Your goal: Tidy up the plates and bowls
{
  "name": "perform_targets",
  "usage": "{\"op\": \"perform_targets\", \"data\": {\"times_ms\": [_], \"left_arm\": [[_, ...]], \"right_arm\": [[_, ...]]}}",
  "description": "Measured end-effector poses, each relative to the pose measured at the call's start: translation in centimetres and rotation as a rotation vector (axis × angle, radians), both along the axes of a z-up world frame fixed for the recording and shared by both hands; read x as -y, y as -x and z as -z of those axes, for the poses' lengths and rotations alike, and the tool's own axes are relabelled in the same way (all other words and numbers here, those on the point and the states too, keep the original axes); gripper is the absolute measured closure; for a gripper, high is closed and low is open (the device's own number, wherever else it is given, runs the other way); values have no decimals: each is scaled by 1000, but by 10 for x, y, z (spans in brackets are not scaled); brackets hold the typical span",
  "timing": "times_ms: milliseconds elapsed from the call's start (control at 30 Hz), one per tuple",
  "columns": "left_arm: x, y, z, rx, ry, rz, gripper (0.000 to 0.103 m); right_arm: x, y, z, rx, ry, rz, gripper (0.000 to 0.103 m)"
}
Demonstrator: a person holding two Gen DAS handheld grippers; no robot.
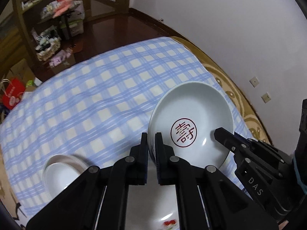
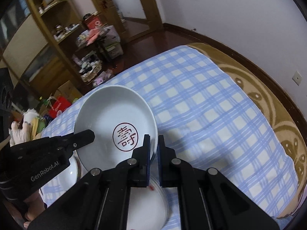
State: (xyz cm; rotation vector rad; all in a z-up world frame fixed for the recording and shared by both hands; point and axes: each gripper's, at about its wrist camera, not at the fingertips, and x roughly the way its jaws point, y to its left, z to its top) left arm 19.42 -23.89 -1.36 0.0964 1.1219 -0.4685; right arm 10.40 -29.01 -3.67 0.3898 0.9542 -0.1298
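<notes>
A round, glossy white ceramic bowl (image 1: pixel 193 122) with a red circular seal of brush-like characters at its centre is hanging tilted above the blue-and-cream checked tablecloth (image 1: pixel 99 95), gripped on opposite sides of its rim. The left gripper (image 1: pixel 151 145) is pinching the bowl's left rim between its two flat black fingers, one pad inside the wall and one outside. The right gripper (image 2: pixel 153 147) is clamping the bowl's right rim in the same way, its matte black fingers narrowed onto the thin edge.

Left of the bowl and lower down, a stack of shallow white plates (image 1: pixel 61 172) is lying on the soft, slightly rumpled cloth. Directly beneath the bowl, another smooth white plate (image 2: pixel 147 207) with a small red mark is sitting on the cloth, partly hidden by the gripper linkages.

Right of the bowl, past the cloth's edge, a tan covering with a pale curling pattern (image 1: pixel 234 94) is showing along the white wall. Beyond the bowl, a dark polished wooden floor (image 1: pixel 115 28) is reflecting light, and a wooden shelf unit (image 2: pixel 49 38) is standing cluttered with small items.
</notes>
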Motion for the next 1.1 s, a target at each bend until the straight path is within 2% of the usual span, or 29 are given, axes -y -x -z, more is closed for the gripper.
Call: {"op": "perform_targets", "data": {"times_ms": [200,467,767,1100], "left_arm": [[-40,16,-16,19,8,-57,96],[-85,30,-25,36,-1,-105,96],[-138,36,-19,11,4,-176,96],[-176,30,-5,-5,-7,-227,96]], "right_arm": [[-38,6,-21,30,20,-60,95],[-74,8,-20,37,-13,-99,95],[-120,-1,-15,24,-16,-175,95],[-159,-15,2,-8,-27,-238,95]]}}
